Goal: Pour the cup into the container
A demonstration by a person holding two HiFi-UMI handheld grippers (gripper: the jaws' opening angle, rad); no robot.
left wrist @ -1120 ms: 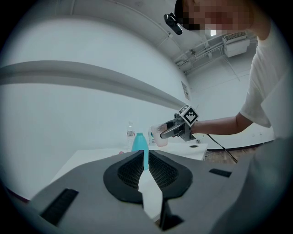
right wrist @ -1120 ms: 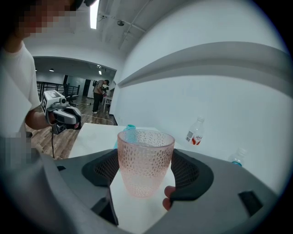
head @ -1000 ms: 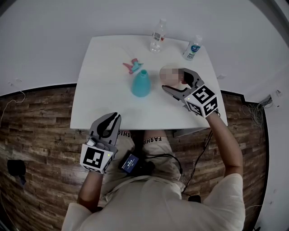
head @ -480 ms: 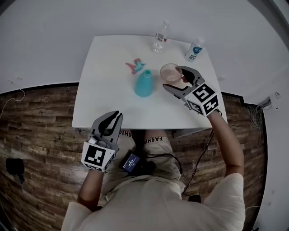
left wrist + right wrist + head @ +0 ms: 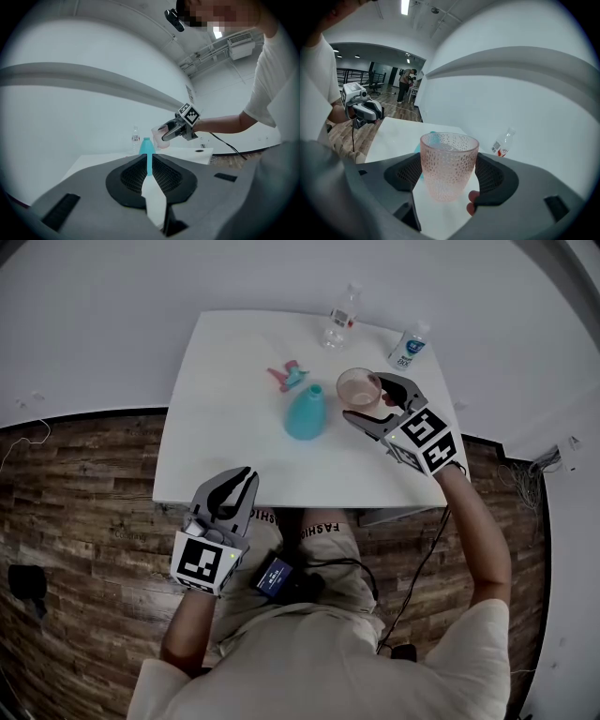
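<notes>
Pink dimpled glass cup (image 5: 358,387) sits clamped between the two black pads of the right gripper (image 5: 375,401), which grip it on opposite sides about halfway up its wall; the right gripper view shows the cup (image 5: 449,164) standing roughly upright in that grip, its rim open, and I cannot tell what it contains. It is held over the white square table (image 5: 225,427), clear of the tabletop, just beside and to the right of the teal cone-shaped container with a narrow open neck (image 5: 306,413), which stands upright near the table's middle. A small pink-and-teal spray head (image 5: 289,377) lies on the table just behind the container. Two clear plastic bottles stand at the far edge, one with a red label (image 5: 342,317) and one with a blue label (image 5: 410,345). The left gripper (image 5: 239,482) is held off the near edge of the table, over the person's lap, above the brown wood-plank floor (image 5: 75,493); its jaws are drawn together to a thin slit with nothing between them, and the teal container (image 5: 146,146) shows through that slit.
</notes>
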